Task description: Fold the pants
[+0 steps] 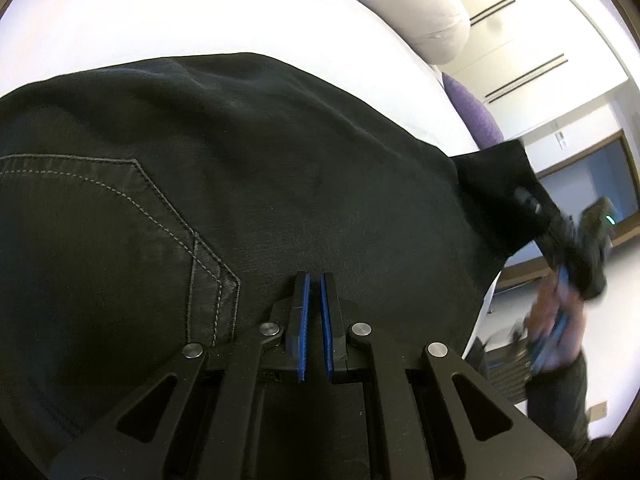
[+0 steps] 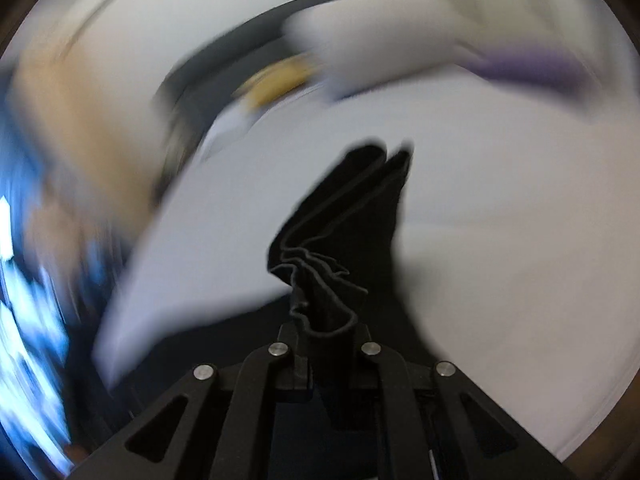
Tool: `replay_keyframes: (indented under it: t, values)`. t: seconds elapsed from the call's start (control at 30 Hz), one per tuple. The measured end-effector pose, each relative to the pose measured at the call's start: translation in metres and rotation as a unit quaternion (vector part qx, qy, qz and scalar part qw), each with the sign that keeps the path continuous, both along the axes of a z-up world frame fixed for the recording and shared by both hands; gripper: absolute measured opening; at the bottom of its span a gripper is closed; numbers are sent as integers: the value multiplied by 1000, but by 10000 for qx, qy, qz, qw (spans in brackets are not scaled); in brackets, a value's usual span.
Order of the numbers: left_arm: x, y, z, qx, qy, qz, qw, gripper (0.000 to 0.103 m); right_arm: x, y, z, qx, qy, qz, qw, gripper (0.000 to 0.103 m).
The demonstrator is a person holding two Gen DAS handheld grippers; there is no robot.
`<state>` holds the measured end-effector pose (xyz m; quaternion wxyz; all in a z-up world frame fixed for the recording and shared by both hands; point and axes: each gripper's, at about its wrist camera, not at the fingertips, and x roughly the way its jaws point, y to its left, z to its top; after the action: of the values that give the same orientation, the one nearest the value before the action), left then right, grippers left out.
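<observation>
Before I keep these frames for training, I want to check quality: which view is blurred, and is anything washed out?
Right wrist view: heavy motion smear over the whole background; only the bunched black pants in the right tool stay sharp. Left wrist view: mostly crisp, pocket stitching readable, but the white bed is overexposed, and the far tool with the hand is blurred. Both bend at the edges from the fisheye.

Black pants [image 1: 280,184] spread flat, one end lifted

The pants [image 1: 280,168] are showing matt black woven cloth with pale stitching; the bed [image 1: 200,12] is looking smooth and white; the left gripper [image 1: 315,280] is showing matt black plastic, shiny metal rivets.
</observation>
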<state>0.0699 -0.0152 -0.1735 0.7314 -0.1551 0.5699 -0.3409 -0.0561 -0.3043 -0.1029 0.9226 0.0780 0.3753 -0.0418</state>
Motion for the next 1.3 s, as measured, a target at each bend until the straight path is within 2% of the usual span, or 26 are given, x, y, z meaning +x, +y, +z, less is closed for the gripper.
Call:
replay_keyframes:
  t: [0.07, 0.1, 0.13, 0.2, 0.23, 0.3, 0.33, 0.37, 0.43, 0.47, 0.53, 0.63, 0.83, 0.9, 0.93, 0.97, 1.0, 1.03, 1.13, 1.17, 1.23, 1.27, 1.3]
  values:
    - [3, 3, -1, -96, 142, 85, 9998, 6, 0, 59, -16, -667, 253, 628, 9955, 8]
    - [4, 5, -1, -137, 203, 129, 9996, 6, 0, 78, -25, -830, 336, 790, 9928, 8]
    - [6, 6, -1, -175, 272, 180, 9993, 7, 0, 92, -33, -931, 397, 876, 9910, 8]
    - [9, 7, -1, -278, 417, 236, 9985, 14, 2, 116, -52, -1520, 477, 849, 9836, 8]
    - [10, 7, 0, -348, 478, 255, 9979, 22, 1, 122, -55, -1701, 453, 834, 9808, 8]
    - [13, 5, 3, -601, 590, 277, 9961, 44, -1, 125, -58, -1855, 361, 764, 9790, 9]
    - [15, 4, 5, -740, 624, 283, 9949, 61, -3, 126, -58, -1939, 323, 738, 9777, 8]
    - [18, 0, 8, -845, 650, 299, 9939, 75, -4, 128, -59, -2143, 259, 731, 9737, 8]
    - [24, -8, 12, -852, 684, 304, 9936, 88, -6, 134, -59, -2425, 161, 737, 9672, 8]
    - [28, -13, 13, -821, 723, 284, 9936, 92, -8, 136, -58, -2588, 76, 743, 9631, 9]
    - [37, -22, 13, -815, 842, 234, 9928, 93, -12, 145, -58, -2981, -106, 812, 9510, 9]
    - [53, -35, 11, -822, 1115, 151, 9903, 95, -16, 148, -56, -3205, -274, 900, 9426, 9]
    - [83, -49, 7, -906, 1526, 59, 9841, 93, -25, 163, -57, -3610, -538, 1155, 9238, 9]
    - [89, -49, 8, -885, 1584, 40, 9834, 68, -28, 167, -56, -3731, -638, 1224, 9175, 9]
    - [87, -47, 3, -856, 1660, 1, 9824, 35, -29, 168, -55, -3763, -671, 1239, 9157, 9]
    - [87, -45, -3, -824, 1823, -43, 9798, 24, -30, 169, -54, -3790, -708, 1264, 9140, 9]
    - [87, -43, -6, -868, 1885, -61, 9782, 24, -31, 170, -53, -3809, -733, 1290, 9126, 9]
    - [87, -40, -7, -927, 1875, -88, 9778, 19, -31, 171, -52, -3820, -735, 1346, 9114, 9]
    - [86, -28, -5, -945, 1790, -84, 9793, 11, -35, 178, -55, -3802, -704, 1628, 9077, 9]
    - [86, -22, -3, -939, 1719, -55, 9806, 9, -36, 174, -57, -3756, -667, 1809, 9065, 13]
    - [88, -10, 0, -918, 1630, 32, 9823, 9, -43, 173, -56, -3655, -672, 2107, 9042, 30]
    - [90, -1, 1, -928, 1606, 105, 9826, 9, -54, 178, -51, -3595, -807, 2325, 9001, 46]
    - [92, 6, 1, -921, 1592, 157, 9828, 9, -62, 181, -48, -3570, -924, 2458, 8964, 55]
